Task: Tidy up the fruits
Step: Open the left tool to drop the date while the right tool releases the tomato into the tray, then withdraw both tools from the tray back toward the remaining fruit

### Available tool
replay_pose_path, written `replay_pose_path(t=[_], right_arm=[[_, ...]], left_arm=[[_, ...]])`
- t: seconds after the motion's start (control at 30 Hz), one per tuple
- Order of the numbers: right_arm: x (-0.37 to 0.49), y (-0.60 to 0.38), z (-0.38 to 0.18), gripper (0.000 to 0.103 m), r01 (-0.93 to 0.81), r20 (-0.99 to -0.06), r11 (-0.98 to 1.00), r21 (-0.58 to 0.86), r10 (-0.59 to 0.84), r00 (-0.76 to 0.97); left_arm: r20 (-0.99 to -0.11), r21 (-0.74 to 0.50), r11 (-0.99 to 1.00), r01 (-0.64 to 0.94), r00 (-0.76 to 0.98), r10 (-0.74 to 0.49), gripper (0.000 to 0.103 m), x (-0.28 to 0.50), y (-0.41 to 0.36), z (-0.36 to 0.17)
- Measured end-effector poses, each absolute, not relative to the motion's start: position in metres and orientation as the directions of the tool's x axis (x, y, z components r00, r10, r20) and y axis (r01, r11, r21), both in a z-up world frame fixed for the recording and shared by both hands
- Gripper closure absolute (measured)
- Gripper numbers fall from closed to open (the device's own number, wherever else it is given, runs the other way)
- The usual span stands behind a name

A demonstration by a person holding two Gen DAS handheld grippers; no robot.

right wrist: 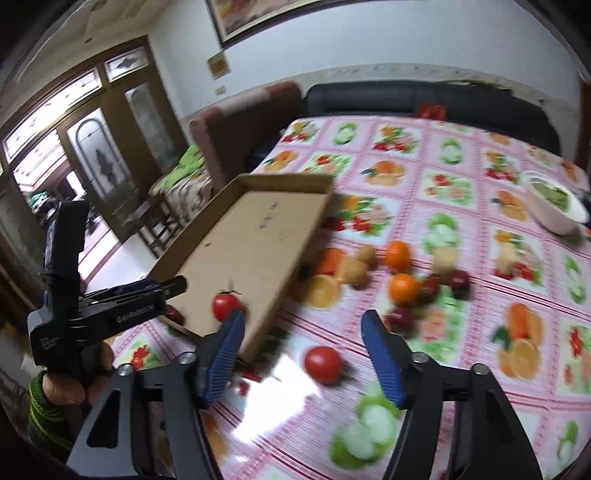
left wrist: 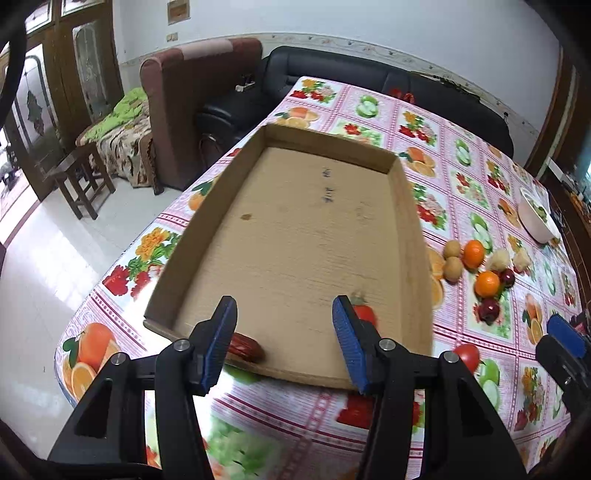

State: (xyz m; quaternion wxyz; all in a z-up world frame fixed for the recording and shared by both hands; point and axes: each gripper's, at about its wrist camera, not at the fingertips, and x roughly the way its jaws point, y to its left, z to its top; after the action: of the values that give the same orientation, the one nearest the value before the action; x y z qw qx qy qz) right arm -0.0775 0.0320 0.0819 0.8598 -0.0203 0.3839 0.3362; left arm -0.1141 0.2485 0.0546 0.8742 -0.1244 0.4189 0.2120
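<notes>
Fruit-print pink tablecloth [left wrist: 461, 177]; white bowl [left wrist: 537, 218] near far right table edge; black sofa [left wrist: 332, 70] behind table; brown armchair [left wrist: 192, 107] with patterned throw; wooden stool [left wrist: 79, 181]; glazed wooden doors [right wrist: 92, 155]; framed picture [right wrist: 255, 14] on wall

In the left wrist view we see the cardboard tray [left wrist: 295, 229] with a broad bare floor at frame centre; only a tomato [left wrist: 365, 312] and a dark red fruit [left wrist: 245, 347] sit at its near edge. At right, clustered fruit [left wrist: 476, 266] crowds the bench [left wrist: 461, 177].
</notes>
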Motion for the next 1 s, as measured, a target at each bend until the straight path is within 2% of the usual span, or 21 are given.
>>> replay_pose_path(t=[0.57, 1.0], right_arm=[[-0.081, -0.063, 0.06, 0.034, -0.421, -0.699, 0.871, 0.255, 0.467, 0.542], [-0.083, -0.094, 0.051, 0.034, -0.358, -0.704, 0.894, 0.271, 0.438, 0.559]], left_arm=[[-0.786, -0.057, 0.948, -0.312, 0.6, 0.15, 0.05, -0.113, 0.168, 0.064], [-0.812, -0.074, 0.978, -0.195, 0.582, 0.054, 0.05, -0.111, 0.126, 0.055]])
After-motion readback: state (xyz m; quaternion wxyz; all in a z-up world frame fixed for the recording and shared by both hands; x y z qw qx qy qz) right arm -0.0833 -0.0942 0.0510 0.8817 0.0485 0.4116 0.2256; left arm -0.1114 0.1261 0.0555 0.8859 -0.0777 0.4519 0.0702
